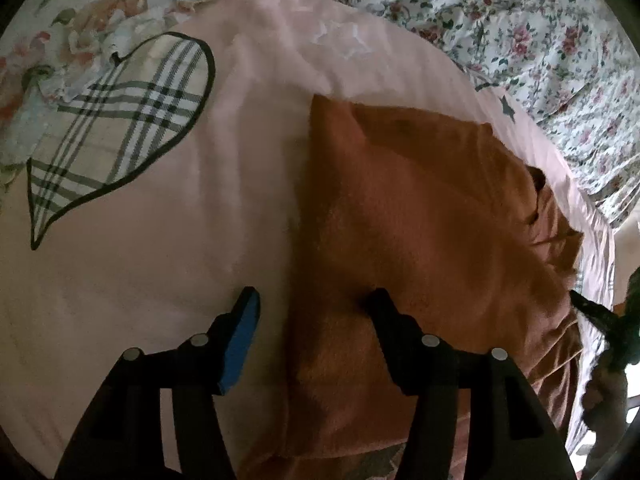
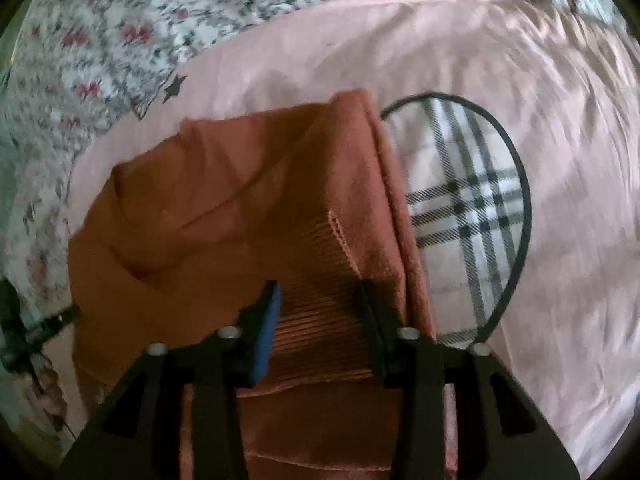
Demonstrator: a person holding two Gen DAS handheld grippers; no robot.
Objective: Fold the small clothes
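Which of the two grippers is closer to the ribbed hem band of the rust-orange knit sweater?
Right. The right gripper sits directly over the sweater's ribbed hem band, fingers either side. The left gripper straddles the sweater's plain side edge instead.

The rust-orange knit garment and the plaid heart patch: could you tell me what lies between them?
Only bare pink sheet separates the garment from the heart in the left wrist view.

Pink sheet [image 1: 140, 240] (plaid heart [image 1: 120, 120]), floral bedding [image 1: 520, 32].
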